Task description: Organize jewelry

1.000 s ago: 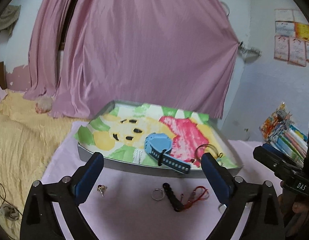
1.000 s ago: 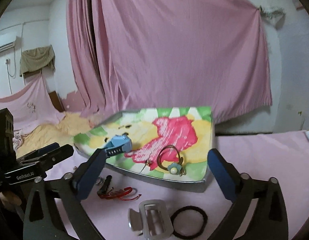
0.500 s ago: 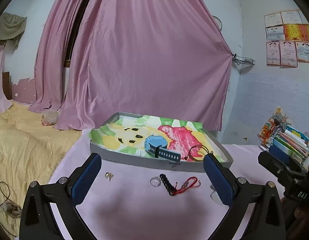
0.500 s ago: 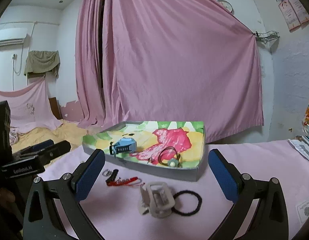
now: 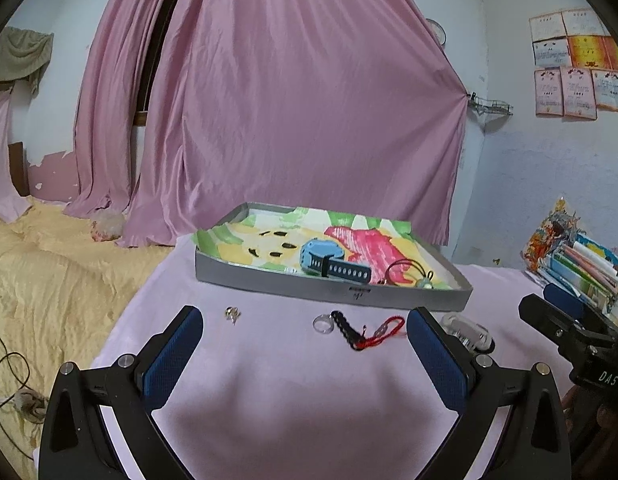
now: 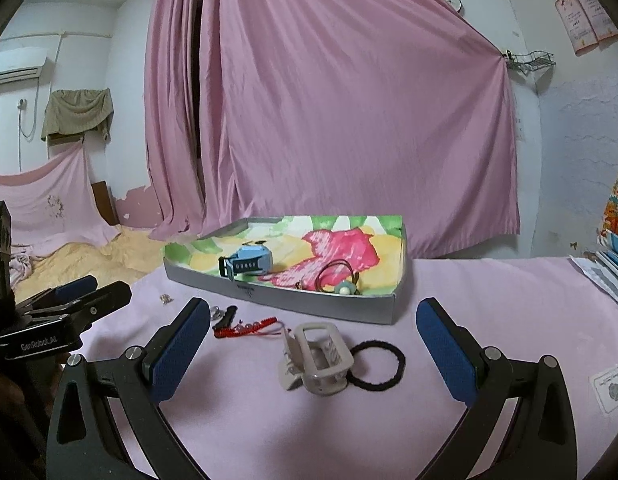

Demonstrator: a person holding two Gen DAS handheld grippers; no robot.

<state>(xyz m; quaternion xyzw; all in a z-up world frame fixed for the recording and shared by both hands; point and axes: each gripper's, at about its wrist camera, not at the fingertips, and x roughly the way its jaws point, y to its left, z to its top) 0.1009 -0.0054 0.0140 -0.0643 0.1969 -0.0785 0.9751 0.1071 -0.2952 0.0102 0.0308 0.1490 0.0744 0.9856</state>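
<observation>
Blue-padded left gripper (image 5: 305, 334) and right gripper (image 6: 313, 326) hover level, fingers spread, empty; only the right view shows the hair tie (image 6: 376, 365) between its fingers

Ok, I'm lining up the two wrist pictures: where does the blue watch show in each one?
Left wrist: blue watch lies in the tray, centre, slightly right.
Right wrist: blue watch lies in the tray's left part, left of centre.
Shared landmark: the grey tray with its colourful lining, before the pink curtain.
</observation>
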